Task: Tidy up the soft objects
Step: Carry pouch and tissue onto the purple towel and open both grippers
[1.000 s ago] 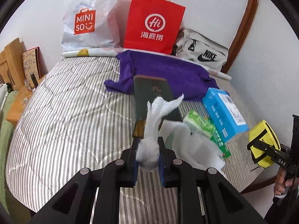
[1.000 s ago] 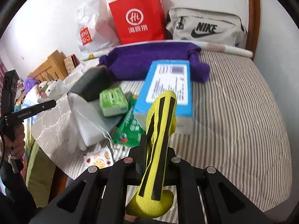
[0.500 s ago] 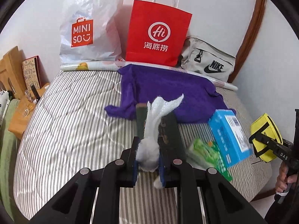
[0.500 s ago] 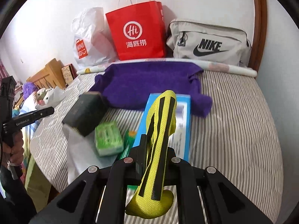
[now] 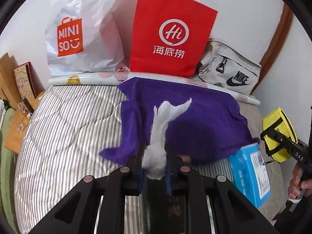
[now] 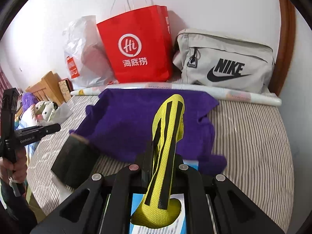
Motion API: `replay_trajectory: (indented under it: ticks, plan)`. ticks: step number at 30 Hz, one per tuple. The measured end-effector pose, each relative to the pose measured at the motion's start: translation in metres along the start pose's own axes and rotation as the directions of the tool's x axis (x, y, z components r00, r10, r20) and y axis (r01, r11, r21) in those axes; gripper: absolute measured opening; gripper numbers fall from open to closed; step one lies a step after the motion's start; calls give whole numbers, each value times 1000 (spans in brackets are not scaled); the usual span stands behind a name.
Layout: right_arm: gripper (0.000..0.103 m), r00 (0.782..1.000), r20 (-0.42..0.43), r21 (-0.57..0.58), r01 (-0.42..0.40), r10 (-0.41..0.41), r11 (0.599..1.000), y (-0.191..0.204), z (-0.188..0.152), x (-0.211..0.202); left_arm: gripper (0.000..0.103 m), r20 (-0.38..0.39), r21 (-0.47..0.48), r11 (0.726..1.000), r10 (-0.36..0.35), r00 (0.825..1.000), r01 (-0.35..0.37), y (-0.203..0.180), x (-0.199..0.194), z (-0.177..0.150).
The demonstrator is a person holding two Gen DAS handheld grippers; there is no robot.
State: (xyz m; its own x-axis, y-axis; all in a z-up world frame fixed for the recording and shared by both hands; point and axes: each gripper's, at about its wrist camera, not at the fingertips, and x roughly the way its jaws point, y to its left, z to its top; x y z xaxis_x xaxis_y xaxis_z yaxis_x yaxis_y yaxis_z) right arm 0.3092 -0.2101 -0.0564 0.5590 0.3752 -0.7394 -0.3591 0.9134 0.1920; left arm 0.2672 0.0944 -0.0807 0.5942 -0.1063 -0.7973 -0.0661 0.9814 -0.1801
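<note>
My left gripper [image 5: 154,156] is shut on a white fluffy cloth [image 5: 161,128] and holds it above the striped bed [image 5: 64,128], just short of a purple towel [image 5: 195,122]. My right gripper [image 6: 161,156] is shut on a yellow pouch with black stripes [image 6: 167,136], held over a blue box [image 6: 193,163] at the purple towel's [image 6: 126,120] near edge. The pouch and right gripper also show at the right of the left wrist view [image 5: 278,134]. A dark box [image 6: 76,163] lies left of my right gripper.
A red paper bag [image 5: 171,33], a white Miniso plastic bag [image 5: 81,31] and a grey Nike bag [image 5: 230,72] stand against the wall behind the bed. The blue box [image 5: 251,171] lies at the bed's right. A wooden headboard and plush toys [image 6: 42,107] are at the left.
Both grippers have moved forward over the bed toward the purple towel and the bags, each keeping its hold. The green packets and white bag have dropped out of view.
</note>
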Motion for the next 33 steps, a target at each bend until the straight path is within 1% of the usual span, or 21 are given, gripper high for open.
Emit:
replay_trajectory:
  ticks: [3,5,8,12,16,19,22,25,30,33]
  plan:
    - [10,1000,-14,7,-15,15,1000,-5,15,17,17,-5,15,1000,-12,1000,12,-1,12,14]
    - [10,999,-31,9,-8,8,1000,-8,25,33,17,-21,14,1000,-6,1000,6,-1,22,23]
    - [10,999,-51,6,-16,16,1000,-10,34,54,17,-43,9,1000,-25,999,26,-2,37,37]
    - [10,996,-85,2,-35,35,999,-12,41,79,17,-77,14,1000,-25,997,26,-8,58,52]
    - [10,992,-122,-12,-29,27,1000,-15,45,99,17,-96,7,1000,-26,995,27,-8,80,65]
    - [10,987,-157,-12,-23,21,1000,-19,47,112,17,-127,-10,999,-46,991,45,-6,96,72]
    - [10,983,-183,-15,-26,23,1000,-21,49,122,17,-160,-15,999,-37,986,35,-6,110,79]
    - [10,976,-212,-16,-42,38,999,-22,50,133,17,-178,2,1000,-22,984,23,-8,121,83]
    - [10,964,-260,-5,-51,48,999,-25,48,148,17,-219,-13,1000,-25,975,23,-11,140,86]
    - [11,956,-287,-7,-65,61,998,-24,47,155,18,-218,-11,1000,-22,976,20,-12,145,86]
